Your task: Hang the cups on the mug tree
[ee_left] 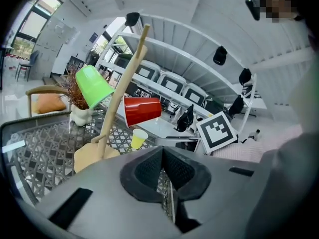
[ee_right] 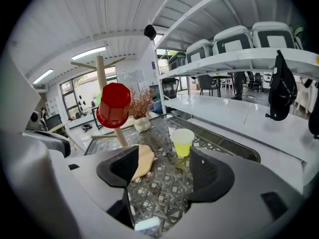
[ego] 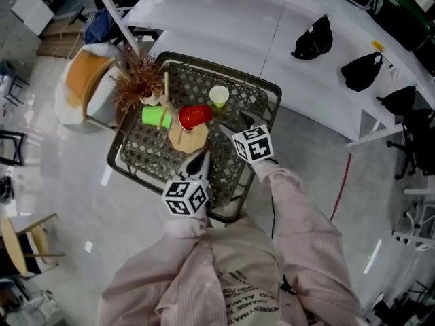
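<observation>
In the head view my left tool [ego: 196, 165] and right tool [ego: 234, 131] hover low over the lattice tabletop [ego: 136, 161]. At centre the mug tree [ego: 188, 136] carries the green cup [ego: 156, 116] and red cup [ego: 195, 116], with the yellow cup [ego: 219, 96] standing apart at upper right and a dried plant [ego: 136, 80] at upper left. The left gripper view shows that tool's jaws pressed together on nothing, the tree's pole slanting up left of centre. The right gripper view shows the jaws spread wide and empty, the yellow cup upright beyond the gap, the tree's base partly behind the left jaw.

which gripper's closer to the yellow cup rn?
Right. The right gripper, jaws open, faces the yellow cup just ahead. The left gripper, jaws shut, sits farther back from it.
</observation>
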The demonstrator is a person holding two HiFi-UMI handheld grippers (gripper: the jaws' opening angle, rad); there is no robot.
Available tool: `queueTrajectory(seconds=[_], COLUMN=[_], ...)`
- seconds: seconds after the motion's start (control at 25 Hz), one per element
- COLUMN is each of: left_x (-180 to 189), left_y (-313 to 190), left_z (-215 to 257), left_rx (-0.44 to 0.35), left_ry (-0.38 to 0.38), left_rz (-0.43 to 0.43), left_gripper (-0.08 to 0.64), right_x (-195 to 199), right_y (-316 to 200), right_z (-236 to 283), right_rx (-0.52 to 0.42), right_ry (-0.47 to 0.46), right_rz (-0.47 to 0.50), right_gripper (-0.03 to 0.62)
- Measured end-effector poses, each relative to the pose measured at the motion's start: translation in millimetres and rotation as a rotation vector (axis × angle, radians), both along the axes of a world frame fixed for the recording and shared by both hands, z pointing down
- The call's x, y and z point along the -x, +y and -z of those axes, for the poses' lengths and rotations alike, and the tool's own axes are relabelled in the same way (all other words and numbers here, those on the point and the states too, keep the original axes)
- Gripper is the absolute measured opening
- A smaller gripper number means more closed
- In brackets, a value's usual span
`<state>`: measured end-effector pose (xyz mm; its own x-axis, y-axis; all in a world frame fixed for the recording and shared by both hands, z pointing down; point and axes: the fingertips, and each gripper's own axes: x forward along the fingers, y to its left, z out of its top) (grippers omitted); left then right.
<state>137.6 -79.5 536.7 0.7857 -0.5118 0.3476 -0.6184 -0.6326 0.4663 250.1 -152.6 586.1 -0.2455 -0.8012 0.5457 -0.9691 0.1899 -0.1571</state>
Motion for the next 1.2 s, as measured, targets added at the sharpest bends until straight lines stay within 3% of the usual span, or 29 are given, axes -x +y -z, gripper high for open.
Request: queueTrajectory(seconds=[0.56,1.2], left_x=[-23,-38], left_y=[-12,-28], left_z=[-31,-59], left_rx=[0.033,0.077], left_ry=[-0.028,-0.054], left_rz=[0.166,0.177], left_gripper=[-0.002,-0.002], right_x=[-22,-23], right_y=[-44,-93], right_z=[-54,-101], right_rx=[0.017,0.049], right_ry=[0.023,0.050], right_rz=[0.084,0.132], right_gripper=[0.307,0.307])
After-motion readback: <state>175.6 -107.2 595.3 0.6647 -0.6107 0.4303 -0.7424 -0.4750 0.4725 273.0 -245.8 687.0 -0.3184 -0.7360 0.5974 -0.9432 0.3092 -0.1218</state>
